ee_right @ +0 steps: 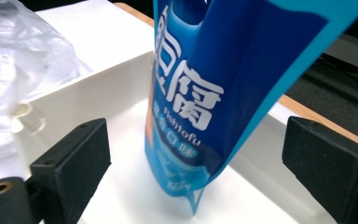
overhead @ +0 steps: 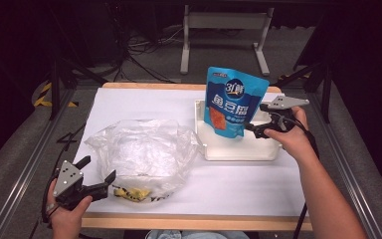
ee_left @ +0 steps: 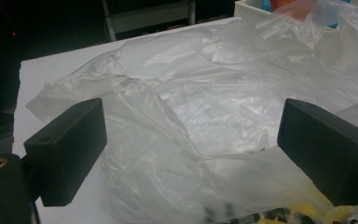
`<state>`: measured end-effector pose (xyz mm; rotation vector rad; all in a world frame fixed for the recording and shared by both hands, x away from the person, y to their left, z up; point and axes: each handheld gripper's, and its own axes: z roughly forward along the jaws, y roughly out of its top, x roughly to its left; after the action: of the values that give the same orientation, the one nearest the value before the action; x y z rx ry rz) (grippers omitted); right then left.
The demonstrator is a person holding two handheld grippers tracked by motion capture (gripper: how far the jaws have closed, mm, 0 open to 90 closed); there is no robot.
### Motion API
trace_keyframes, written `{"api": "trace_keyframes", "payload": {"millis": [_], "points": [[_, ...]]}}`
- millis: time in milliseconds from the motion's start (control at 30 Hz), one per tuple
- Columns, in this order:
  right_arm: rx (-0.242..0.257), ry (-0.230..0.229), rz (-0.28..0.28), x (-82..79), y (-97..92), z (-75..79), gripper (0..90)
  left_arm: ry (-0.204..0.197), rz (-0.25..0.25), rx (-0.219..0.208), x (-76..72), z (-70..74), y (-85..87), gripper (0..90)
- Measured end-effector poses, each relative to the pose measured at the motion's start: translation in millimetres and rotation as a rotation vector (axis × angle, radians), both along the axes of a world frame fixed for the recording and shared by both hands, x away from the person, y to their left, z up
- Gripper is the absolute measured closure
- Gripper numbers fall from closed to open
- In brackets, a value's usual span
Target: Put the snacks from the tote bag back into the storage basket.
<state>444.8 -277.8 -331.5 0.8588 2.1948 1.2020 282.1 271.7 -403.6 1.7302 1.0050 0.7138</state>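
High view. Left gripper [overhead: 98, 175], at 7 o'clock on the white surface [overhead: 258, 184]: fingers spread wide, holding nothing, tips at the near edge of a crumpled clear plastic bag [overhead: 144, 152]; contact with the plastic cannot be told. Yellow printing shows at the bag's near edge, unreadable. Right gripper [overhead: 256, 121], at 3 o'clock: fingers open, just beside a blue snack pouch [overhead: 233, 102] that stands upright in a white tray [overhead: 238, 152]. The pouch hides part of the fingers, so contact cannot be told.

Left gripper view. Both black fingers [ee_left: 70, 149] wide apart, nothing between them but the plastic bag [ee_left: 205, 107] lying beyond. Yellow and black print at 6 o'clock is cut off by the frame edge.

Right gripper view. Fingers [ee_right: 74, 161] wide open either side of the pouch [ee_right: 214, 93], with clear gaps to each; nothing gripped. The pouch's lower corner rests on the tray [ee_right: 98, 100] floor; its top is cut off. The plastic bag [ee_right: 23, 60] lies at 10 o'clock.
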Motion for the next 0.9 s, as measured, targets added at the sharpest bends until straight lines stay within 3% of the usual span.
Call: {"api": "trace_keyframes", "payload": {"millis": [200, 533, 900], "points": [[0.008, -0.010, -0.002, -18.9, -4.3, 6.8, 8.8, 0.005, -0.004, 0.003, 0.8, -0.5, -0.7, 9.1], [0.017, 0.009, 0.040, -53.7, -7.4, 18.1, 8.6, 0.009, -0.009, 0.006, 1.1, -0.7, -2.3, 8.9], [-0.006, 0.023, 0.128, -84.1, 5.6, 22.1, 9.4, 0.008, -0.007, 0.007, 0.0, -0.5, -2.2, 8.9]]}}
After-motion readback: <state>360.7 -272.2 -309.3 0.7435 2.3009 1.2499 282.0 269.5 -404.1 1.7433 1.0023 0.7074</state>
